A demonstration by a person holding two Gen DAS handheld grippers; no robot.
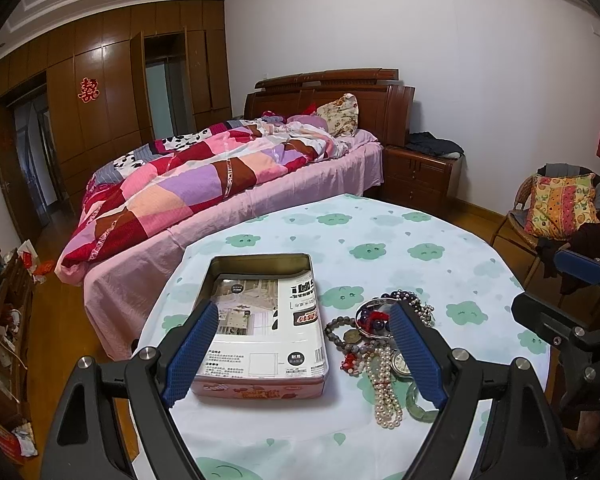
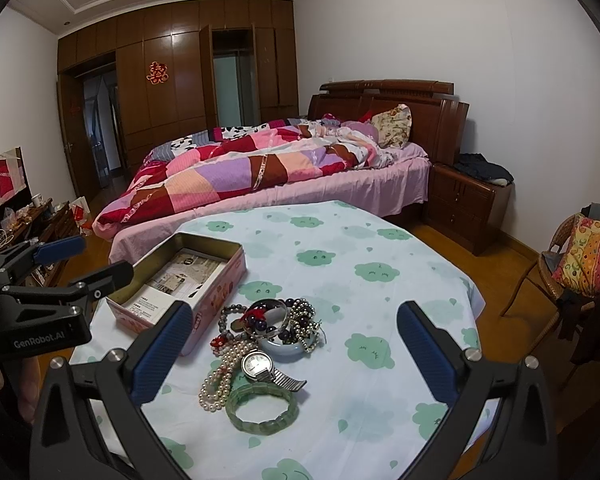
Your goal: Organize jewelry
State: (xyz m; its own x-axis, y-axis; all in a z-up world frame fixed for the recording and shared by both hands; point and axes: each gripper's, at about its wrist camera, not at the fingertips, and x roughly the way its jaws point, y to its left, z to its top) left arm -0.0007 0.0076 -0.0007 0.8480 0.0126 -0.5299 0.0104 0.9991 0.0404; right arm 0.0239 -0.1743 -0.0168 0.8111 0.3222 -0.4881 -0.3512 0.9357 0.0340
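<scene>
Presently, both my left gripper (image 1: pixel 302 350) and right gripper (image 2: pixel 294 350) gape empty: open tin (image 1: pixel 260 320) between left fingers, jewelry heap (image 2: pixel 260 344) between right.

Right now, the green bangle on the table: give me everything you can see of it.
The green bangle is a closed ring of chunky, pale translucent green segments, jade-like in look. It lies flat on the cloud-print tablecloth, at the near edge of the jewelry pile. The pearl strand runs along its left side and the wristwatch band ends just above it; contact with either is unclear. In the left wrist view a gripper finger partly hides it. Neither gripper holds it.
</scene>
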